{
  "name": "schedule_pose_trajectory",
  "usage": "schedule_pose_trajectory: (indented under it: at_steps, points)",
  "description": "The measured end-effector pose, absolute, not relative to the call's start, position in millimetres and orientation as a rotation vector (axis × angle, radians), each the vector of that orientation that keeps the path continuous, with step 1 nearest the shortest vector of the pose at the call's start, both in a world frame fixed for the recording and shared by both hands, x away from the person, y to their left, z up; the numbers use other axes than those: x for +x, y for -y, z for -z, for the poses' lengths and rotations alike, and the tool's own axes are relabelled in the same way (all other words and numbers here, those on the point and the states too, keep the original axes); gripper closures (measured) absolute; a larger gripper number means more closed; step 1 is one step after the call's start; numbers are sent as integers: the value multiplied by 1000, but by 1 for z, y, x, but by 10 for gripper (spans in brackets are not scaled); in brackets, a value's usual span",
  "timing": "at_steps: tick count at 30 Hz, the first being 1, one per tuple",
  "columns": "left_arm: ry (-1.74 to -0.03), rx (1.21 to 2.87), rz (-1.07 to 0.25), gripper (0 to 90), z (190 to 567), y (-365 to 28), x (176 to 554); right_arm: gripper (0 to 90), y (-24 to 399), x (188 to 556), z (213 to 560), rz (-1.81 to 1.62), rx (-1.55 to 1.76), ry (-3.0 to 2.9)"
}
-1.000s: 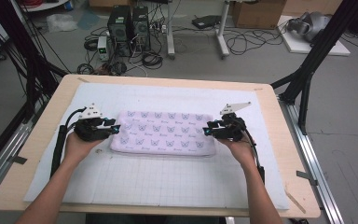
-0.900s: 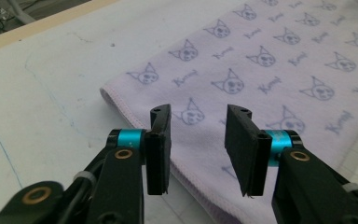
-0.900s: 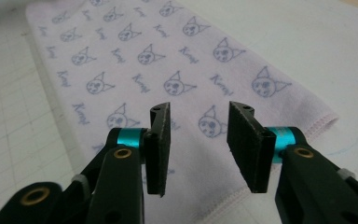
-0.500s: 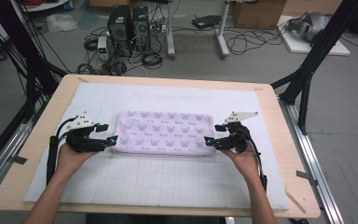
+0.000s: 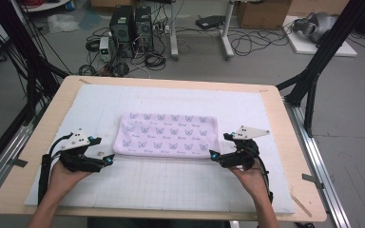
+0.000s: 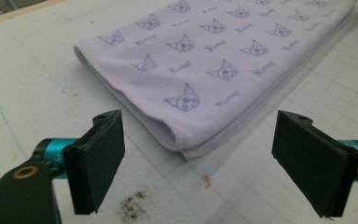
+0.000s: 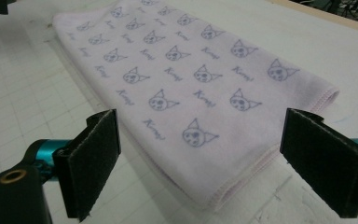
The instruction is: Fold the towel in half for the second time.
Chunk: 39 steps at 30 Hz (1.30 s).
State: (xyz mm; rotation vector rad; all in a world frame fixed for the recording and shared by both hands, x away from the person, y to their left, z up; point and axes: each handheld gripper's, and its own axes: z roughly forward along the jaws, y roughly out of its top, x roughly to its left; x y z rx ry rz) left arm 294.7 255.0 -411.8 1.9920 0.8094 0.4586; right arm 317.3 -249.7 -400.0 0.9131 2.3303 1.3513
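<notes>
A pale lilac towel (image 5: 167, 135) printed with cat faces lies folded flat in the middle of the white gridded mat (image 5: 171, 185). My left gripper (image 5: 109, 159) is just off the towel's near left corner (image 6: 182, 144). Its jaws have just been opening and stand open, with only mat between the pads (image 6: 98, 161). My right gripper (image 5: 212, 155) sits at the towel's near right corner (image 7: 223, 191). Its jaws have also just been opening and stand wide apart. The towel (image 7: 191, 93) lies under and beyond the gap, and neither pad (image 7: 95, 161) touches it.
The mat covers a wooden table (image 5: 294, 156). Black frame posts (image 5: 321, 57) rise at both far corners. Computer cases (image 5: 130, 26) and cables lie on the floor behind. A small patch of dark crumbs (image 6: 135, 210) lies on the mat by the left gripper.
Both grippers drew back toward the near edge, from the towel's ends to its near corners, and their jaws spread apart. The towel lies where it was.
</notes>
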Motion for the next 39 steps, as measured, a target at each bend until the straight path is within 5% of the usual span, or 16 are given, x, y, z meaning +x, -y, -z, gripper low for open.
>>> schedule_pose_trajectory:
  at_steps: [39]
  points:
    - [-836, 1958, -487, 132, 416, -275, 253, 114, 281, 260, 407, -1369, 920, -2262]
